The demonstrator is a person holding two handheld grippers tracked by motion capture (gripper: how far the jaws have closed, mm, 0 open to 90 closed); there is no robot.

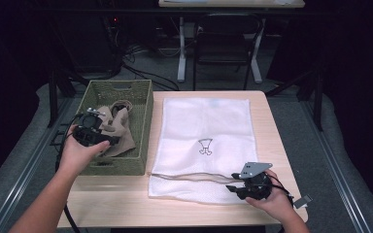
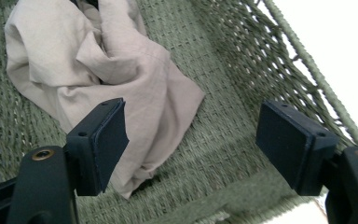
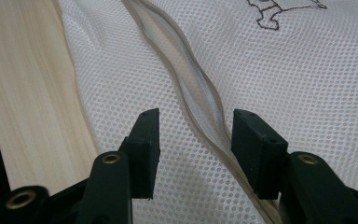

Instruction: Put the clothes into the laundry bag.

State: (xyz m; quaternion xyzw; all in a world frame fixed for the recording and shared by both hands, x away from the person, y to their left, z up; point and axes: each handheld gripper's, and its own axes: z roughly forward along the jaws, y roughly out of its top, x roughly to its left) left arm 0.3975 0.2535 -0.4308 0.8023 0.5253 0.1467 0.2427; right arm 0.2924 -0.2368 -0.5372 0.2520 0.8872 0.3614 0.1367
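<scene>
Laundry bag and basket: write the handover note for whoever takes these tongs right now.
Left tongs: open, nothing held, over the beige cloth in the green basket.
Right tongs: open, nothing held, at the zip opening of the white mesh bag, which lies flat on the table.
Done: nothing packed yet.
Left: probably grip the cloth, lift the bag's opening, put the cloth in.

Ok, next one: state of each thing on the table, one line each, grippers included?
Green woven basket: upright, holds the cloth.
Beige cloth: crumpled on the basket floor, ungripped.
White mesh laundry bag: flat on the table, zipper slit partly gaping.
Left gripper: open, over the cloth.
Right gripper: open, jaws astride the zipper, nothing gripped.
</scene>
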